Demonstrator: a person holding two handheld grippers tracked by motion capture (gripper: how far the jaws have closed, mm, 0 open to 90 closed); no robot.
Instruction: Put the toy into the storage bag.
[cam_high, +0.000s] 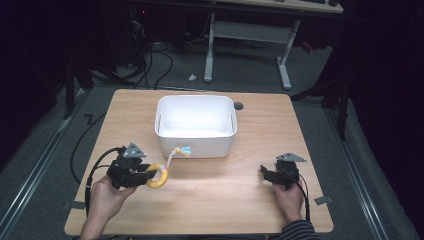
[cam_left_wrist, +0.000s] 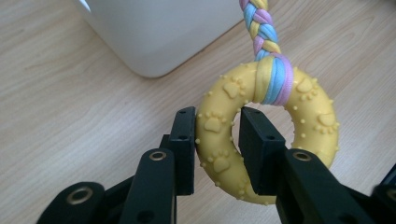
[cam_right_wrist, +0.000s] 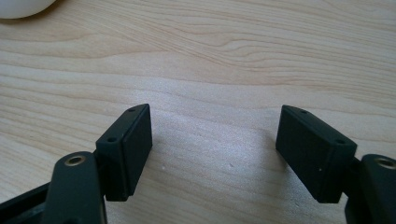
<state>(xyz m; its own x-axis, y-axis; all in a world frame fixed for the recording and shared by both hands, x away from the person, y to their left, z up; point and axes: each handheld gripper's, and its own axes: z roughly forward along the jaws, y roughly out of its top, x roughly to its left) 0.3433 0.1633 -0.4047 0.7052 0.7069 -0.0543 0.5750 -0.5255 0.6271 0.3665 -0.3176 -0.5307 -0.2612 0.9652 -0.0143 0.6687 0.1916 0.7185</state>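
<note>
A yellow rubber ring (cam_left_wrist: 266, 135) stamped with paw prints carries a braided pastel rope (cam_left_wrist: 261, 28) tied around its top. My left gripper (cam_left_wrist: 217, 140) is shut on the ring's left side, one jaw outside it and one through its hole. In the high view the ring (cam_high: 158, 177) hangs just above the table at the front left, held by the left gripper (cam_high: 149, 175), and its rope (cam_high: 176, 152) trails up toward the white tub (cam_high: 196, 126). My right gripper (cam_right_wrist: 215, 149) stands open over bare wood, at the front right (cam_high: 266, 175) in the high view.
The white tub's rounded corner (cam_left_wrist: 154, 37) stands close behind the ring. A wooden table (cam_high: 210, 200) has bare room between the two hands. A grey cable hole (cam_high: 238, 106) sits behind the tub. Beyond the table's far edge are desk legs (cam_high: 285, 65) and cables on the floor.
</note>
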